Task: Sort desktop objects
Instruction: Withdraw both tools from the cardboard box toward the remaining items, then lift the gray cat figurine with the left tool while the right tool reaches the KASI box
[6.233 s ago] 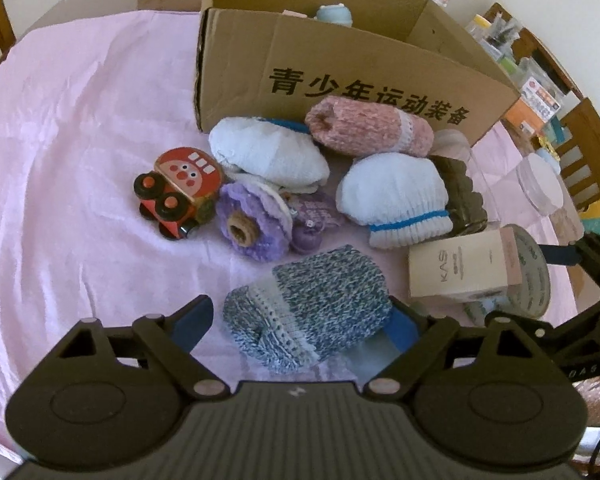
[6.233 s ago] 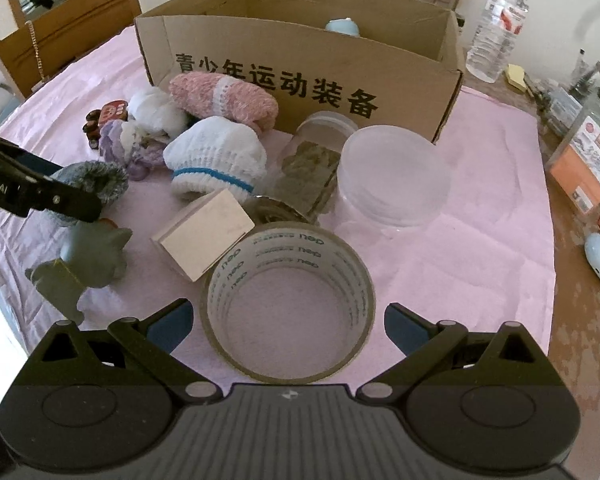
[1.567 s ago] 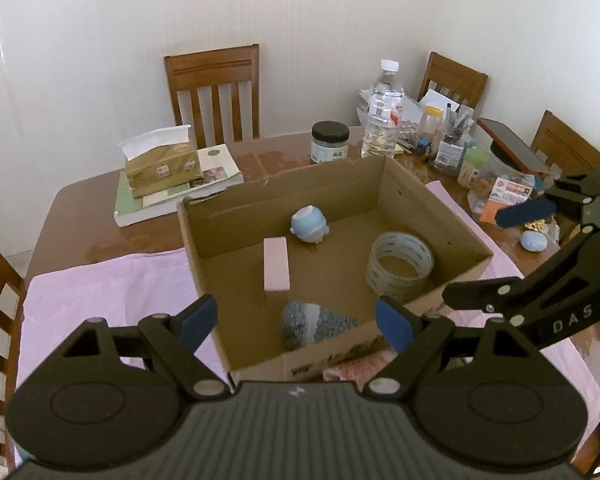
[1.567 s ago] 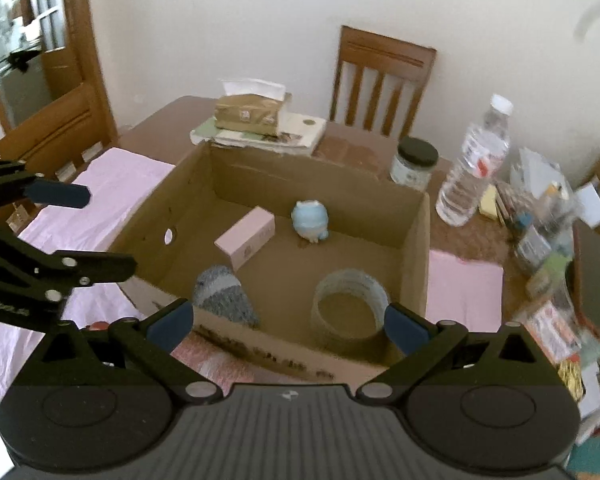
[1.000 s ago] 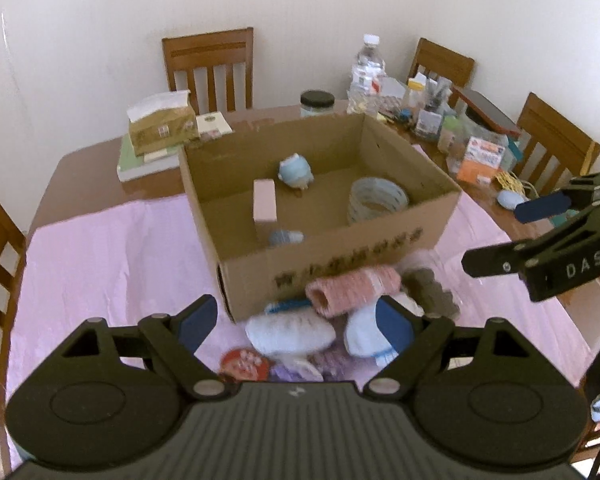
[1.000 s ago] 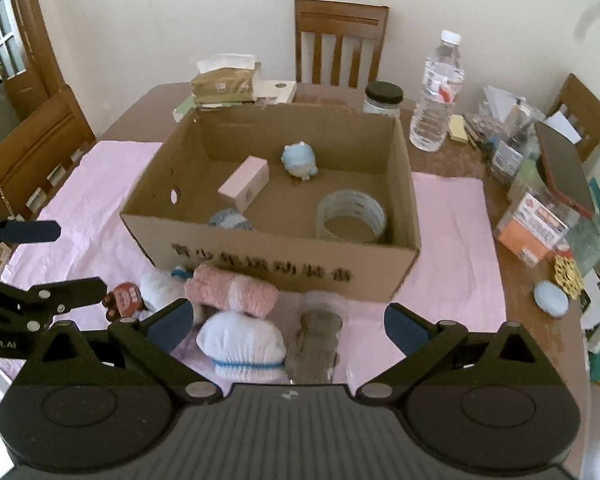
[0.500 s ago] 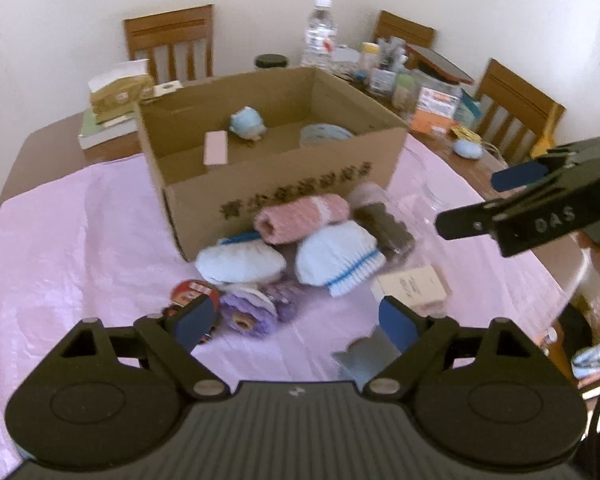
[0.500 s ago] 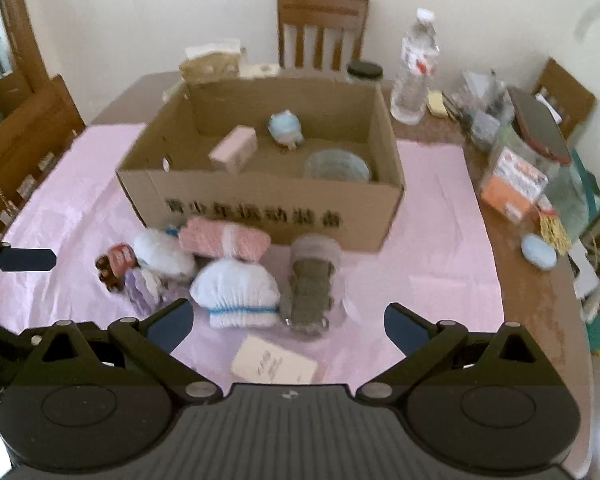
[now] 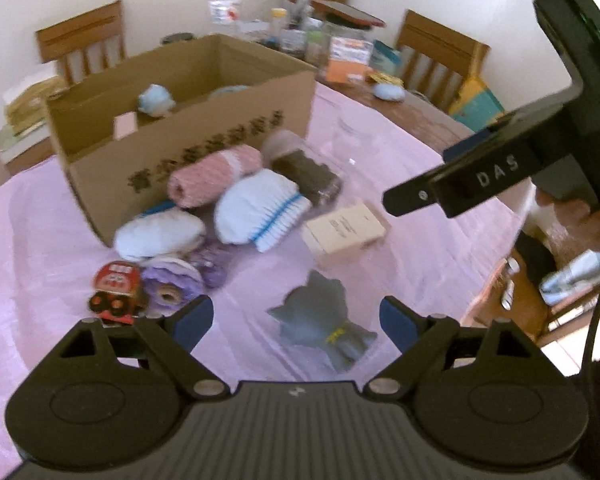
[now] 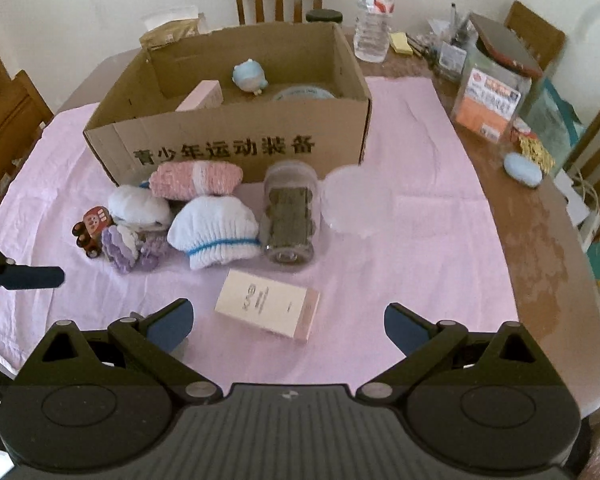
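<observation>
Spreading wide over the pink tablecloth [image 10: 440,208], the right gripper [image 10: 286,322] is seen released, with nothing between its blue pads; the pale KAS carton [image 10: 268,309] lies just ahead of the gap, toward 12 o'clock. The left gripper [image 9: 296,316] is likewise released and empty, its jaws having just been opening, and the grey cat figure [image 9: 324,322] lies on the cloth directly before it. At 10 o'clock from that figure, the red toy car [image 9: 114,292] and a purple knitted piece [image 9: 172,284] are crowded together. Farther on, at 12 o'clock in the right view, the white sock bundle with a blue stripe [image 10: 214,232] is pressed against a clear jar lying on its side [image 10: 290,216], and a frosted round lid [image 10: 354,202] rests just beside the jar at 3 o'clock. A pink sock roll [image 10: 196,178] is set against the cardboard box [image 10: 236,144], whose front wall closes off the far side. Inside the box a blue plush figure [image 10: 250,76], a pink carton [image 10: 204,98] and a tape roll [image 10: 304,94] can be made out. Bare cloth is left at 2 o'clock, up to the table's brown edge [image 10: 548,240].
</observation>
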The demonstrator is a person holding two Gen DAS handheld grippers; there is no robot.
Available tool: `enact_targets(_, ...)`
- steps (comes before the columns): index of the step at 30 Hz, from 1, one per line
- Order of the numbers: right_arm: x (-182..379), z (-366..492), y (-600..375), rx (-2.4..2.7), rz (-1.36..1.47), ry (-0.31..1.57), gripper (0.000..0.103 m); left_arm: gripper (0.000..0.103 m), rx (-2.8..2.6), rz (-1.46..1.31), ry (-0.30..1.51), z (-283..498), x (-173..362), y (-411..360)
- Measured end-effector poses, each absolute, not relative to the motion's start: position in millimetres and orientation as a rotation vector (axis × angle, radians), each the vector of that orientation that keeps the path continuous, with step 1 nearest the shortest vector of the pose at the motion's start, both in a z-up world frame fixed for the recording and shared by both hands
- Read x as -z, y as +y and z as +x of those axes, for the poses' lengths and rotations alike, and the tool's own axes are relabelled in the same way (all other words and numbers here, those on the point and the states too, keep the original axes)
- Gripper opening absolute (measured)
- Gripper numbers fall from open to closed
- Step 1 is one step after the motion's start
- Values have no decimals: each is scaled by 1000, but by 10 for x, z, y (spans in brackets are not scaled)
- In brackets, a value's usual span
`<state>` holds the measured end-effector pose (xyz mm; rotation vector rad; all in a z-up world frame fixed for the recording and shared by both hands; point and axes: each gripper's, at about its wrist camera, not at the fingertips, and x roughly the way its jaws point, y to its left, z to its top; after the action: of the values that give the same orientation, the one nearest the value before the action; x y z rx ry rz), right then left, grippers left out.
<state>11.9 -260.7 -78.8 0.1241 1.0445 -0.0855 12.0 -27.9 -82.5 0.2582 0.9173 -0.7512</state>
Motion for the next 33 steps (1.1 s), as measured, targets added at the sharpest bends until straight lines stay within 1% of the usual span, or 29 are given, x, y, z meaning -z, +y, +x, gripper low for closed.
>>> enact_targets(11,930,-36,-2723,86,218,1101,103,92,930,342,948,122,1078,-405)
enact_targets(23,1022,-75,-2790,88,234,1136,103,92,977,412,952,202,1313,-514)
enact_targets(33,1111,34,-2765,58,226,1155,103,92,1008,400,942,310,1433,-581)
